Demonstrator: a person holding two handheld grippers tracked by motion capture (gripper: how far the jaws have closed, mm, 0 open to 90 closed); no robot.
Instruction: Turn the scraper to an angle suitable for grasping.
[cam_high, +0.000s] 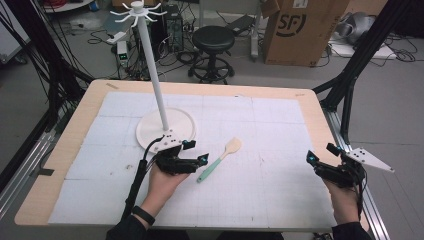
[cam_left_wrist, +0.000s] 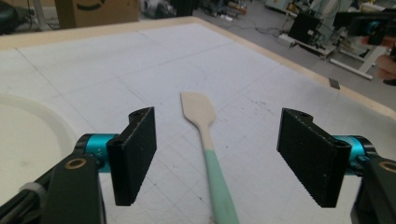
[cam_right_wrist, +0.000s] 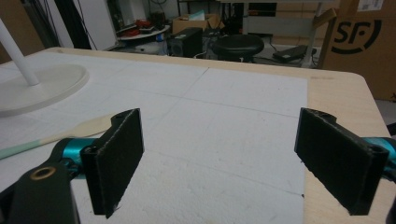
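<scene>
Here the pale wooden spatula with a mint-green handle (cam_high: 220, 159) lies flat on the white-covered tabletop (cam_high: 260, 130), at three o'clock of the left gripper (cam_high: 200, 161), untouched between its parted fingers (cam_left_wrist: 135, 154); the right gripper (cam_high: 311, 159) waits well apart, fingers (cam_right_wrist: 116, 158) wide.

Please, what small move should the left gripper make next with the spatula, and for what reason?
Probably lower the left gripper a little further and shut its jaws on the mint-green handle. The spatula lies flat on the white mat, its handle running between the open jaws, and neither pad touches it yet. The right gripper waits open at the table's right edge, away from the spatula.
</scene>
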